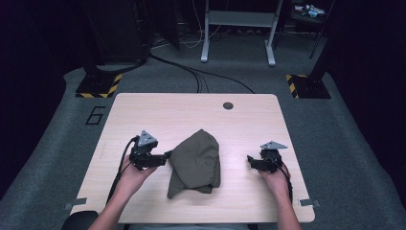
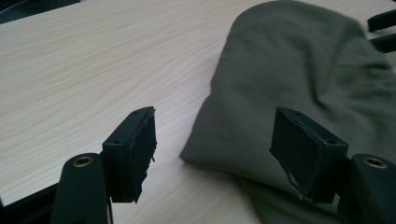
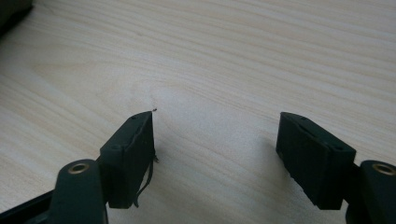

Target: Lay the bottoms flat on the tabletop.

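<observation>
High view: fixed overhead on the person's side, facing forward and down, far enough to take in the whole counter [image 1: 191, 108] plus floor beyond. Left gripper view: rides the left claw [image 2: 215, 149], low over the counter, close-up, facing the olive cloth [image 2: 299, 84] just ahead. Right gripper view: rides the right claw [image 3: 217, 154], equally low and close, facing bare wood. Overlap: high and left gripper views share the cloth's left edge; the far claw's tips sit top right of the left gripper view.
</observation>
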Demonstrator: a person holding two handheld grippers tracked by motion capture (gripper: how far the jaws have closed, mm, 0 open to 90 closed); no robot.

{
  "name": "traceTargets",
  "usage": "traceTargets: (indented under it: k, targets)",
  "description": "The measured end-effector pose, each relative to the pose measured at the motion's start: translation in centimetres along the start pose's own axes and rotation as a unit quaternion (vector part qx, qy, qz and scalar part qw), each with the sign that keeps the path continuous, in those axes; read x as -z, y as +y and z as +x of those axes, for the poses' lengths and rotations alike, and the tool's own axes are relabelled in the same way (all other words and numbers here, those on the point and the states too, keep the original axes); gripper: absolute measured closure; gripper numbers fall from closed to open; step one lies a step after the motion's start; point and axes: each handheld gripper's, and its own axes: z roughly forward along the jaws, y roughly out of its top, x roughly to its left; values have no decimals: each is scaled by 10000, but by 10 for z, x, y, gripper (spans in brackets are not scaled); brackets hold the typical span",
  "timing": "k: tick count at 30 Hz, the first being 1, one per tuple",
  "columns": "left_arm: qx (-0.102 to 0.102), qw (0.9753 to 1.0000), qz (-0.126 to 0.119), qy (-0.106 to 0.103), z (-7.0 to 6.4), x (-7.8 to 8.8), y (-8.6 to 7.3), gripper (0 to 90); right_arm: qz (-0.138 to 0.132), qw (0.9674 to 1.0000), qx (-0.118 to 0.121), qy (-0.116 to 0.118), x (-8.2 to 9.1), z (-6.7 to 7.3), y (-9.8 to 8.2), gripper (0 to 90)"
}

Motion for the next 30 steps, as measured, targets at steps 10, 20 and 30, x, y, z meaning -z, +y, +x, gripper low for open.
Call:
traceTargets:
  k: [10, 20, 30]
  targets:
    - [46, 9998, -137, -123, -43, -5, 6, 298, -3, 10000, -1, 2, 0, 0, 0, 270]
    - [47, 9993, -340, -126, -78, -18, 13, 304, 6, 10000, 0, -6, 0, 0, 0, 270]
    - [210, 9983, -510, -197, -103, -38, 18, 296, 0, 10000, -10, -29, 0, 0, 0, 270]
